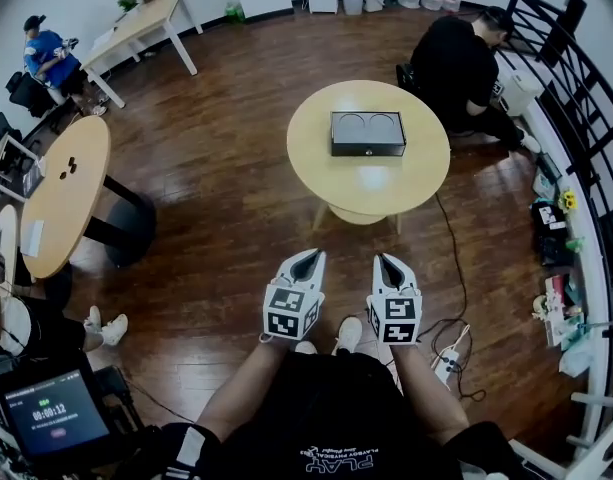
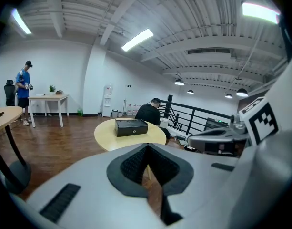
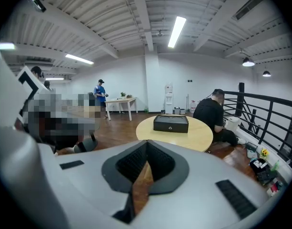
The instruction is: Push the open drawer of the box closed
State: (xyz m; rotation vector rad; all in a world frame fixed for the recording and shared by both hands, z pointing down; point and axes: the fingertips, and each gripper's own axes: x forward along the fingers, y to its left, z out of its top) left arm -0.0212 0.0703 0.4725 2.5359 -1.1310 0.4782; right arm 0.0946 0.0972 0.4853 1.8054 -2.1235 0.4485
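A black box (image 1: 367, 133) lies in the middle of a round light-wood table (image 1: 316, 178), well ahead of me. Its front face with a small knob points toward me; from here I cannot tell how far the drawer stands out. Both grippers hang low near my body, far short of the table. The left gripper (image 1: 308, 258) and the right gripper (image 1: 388, 261) are both shut with nothing in them. In the left gripper view the box (image 2: 131, 127) shows beyond the shut left gripper (image 2: 147, 147). In the right gripper view the box (image 3: 170, 123) sits above the shut right gripper (image 3: 146, 144).
A person in black (image 1: 456, 63) sits on the floor just behind the table, beside a black railing (image 1: 576, 78). An oval wooden table (image 1: 66, 193) stands at the left. A power strip (image 1: 448, 363) and its cable lie on the floor by my right foot.
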